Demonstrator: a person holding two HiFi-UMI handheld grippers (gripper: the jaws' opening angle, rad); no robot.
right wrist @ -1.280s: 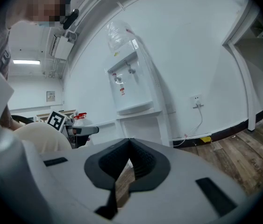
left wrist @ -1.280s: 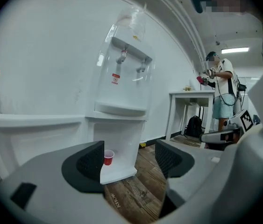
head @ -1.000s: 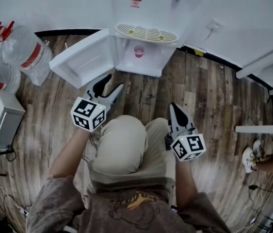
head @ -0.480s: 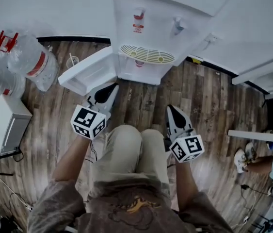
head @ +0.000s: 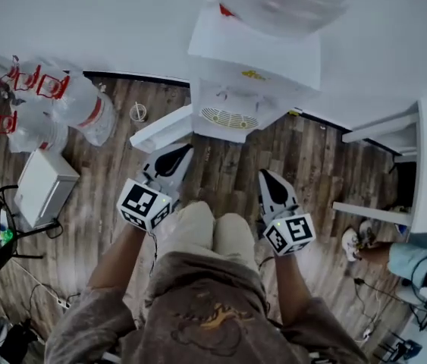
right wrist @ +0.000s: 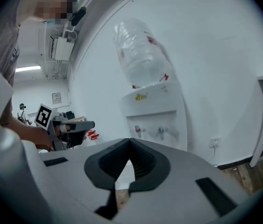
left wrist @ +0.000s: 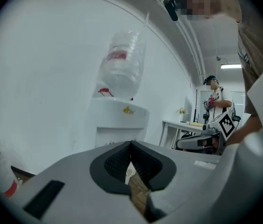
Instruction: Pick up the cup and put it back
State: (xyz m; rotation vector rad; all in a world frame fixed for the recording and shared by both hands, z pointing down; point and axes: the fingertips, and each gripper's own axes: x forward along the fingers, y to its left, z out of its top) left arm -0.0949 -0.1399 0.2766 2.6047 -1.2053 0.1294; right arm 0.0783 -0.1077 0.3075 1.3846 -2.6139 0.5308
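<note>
White dispenser, streaked wood floor, grey grippers.
The water dispenser [head: 252, 67] is white, and the bottle [left wrist: 122, 64] on top is clear with a red label. The plank floor [head: 327, 165] is streaked brown and grey. The left gripper [head: 187, 149] and right gripper [head: 263, 173] are grey with black pads and black-and-white square markers. The far-left spare bottles [head: 61, 108] carry red bands; the person's trousers [head: 213, 237] are beige.

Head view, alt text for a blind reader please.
A person seen from above holds the left gripper and right gripper, both shut and empty, toward a white water dispenser with its lower door open. Water bottles sit at left.
</note>
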